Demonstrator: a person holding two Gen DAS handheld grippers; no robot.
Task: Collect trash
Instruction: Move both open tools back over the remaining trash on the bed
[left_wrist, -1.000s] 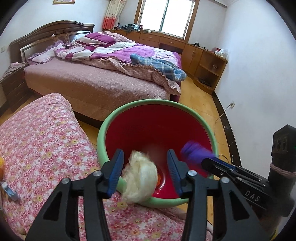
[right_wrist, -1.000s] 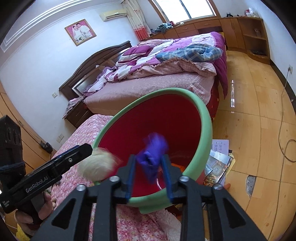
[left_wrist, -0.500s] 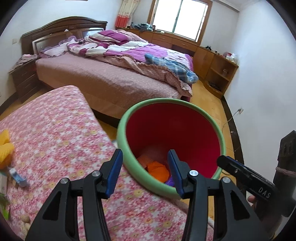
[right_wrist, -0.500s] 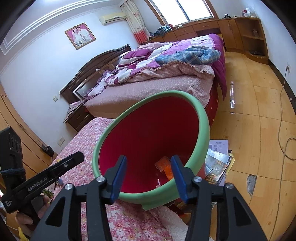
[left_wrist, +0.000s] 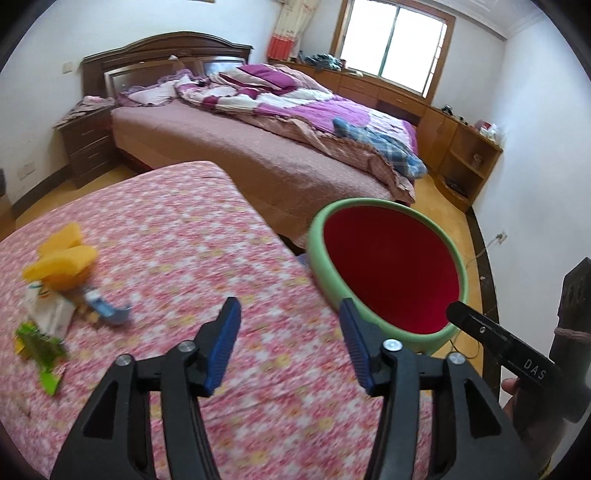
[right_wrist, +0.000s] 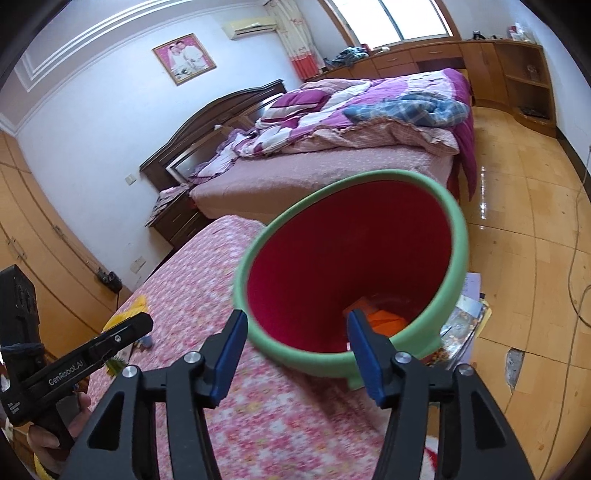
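Two empty tongs beside a red bucket with scraps at its bottom

Two pairs of tongs hang over a flowered pink cover (left_wrist: 177, 236), and nothing sits between the jaws of either. The left tongs (left_wrist: 289, 345) have their blue pads parted and are opening wider, with only the cover showing in the gap. The right tongs (right_wrist: 295, 352) are opening too, their gap framing the near rim of the bucket (right_wrist: 458, 266).

That bucket, green outside and red inside, stands just ahead of the right tongs and ahead and to the right of the left ones, at the edge of the cover. Orange scraps (right_wrist: 384, 317) lie at its bottom, just beyond the right tongs' right-hand pad; from the left tongs' camera the bucket's (left_wrist: 317, 236) bottom is hidden behind the near rim.

More trash lies on the cover, well to the left of the left tongs: yellow sponge pieces (left_wrist: 61, 254), a white wrapper (left_wrist: 48, 310), a green packet (left_wrist: 42, 349) and a small blue piece (left_wrist: 107, 308), all blurred.
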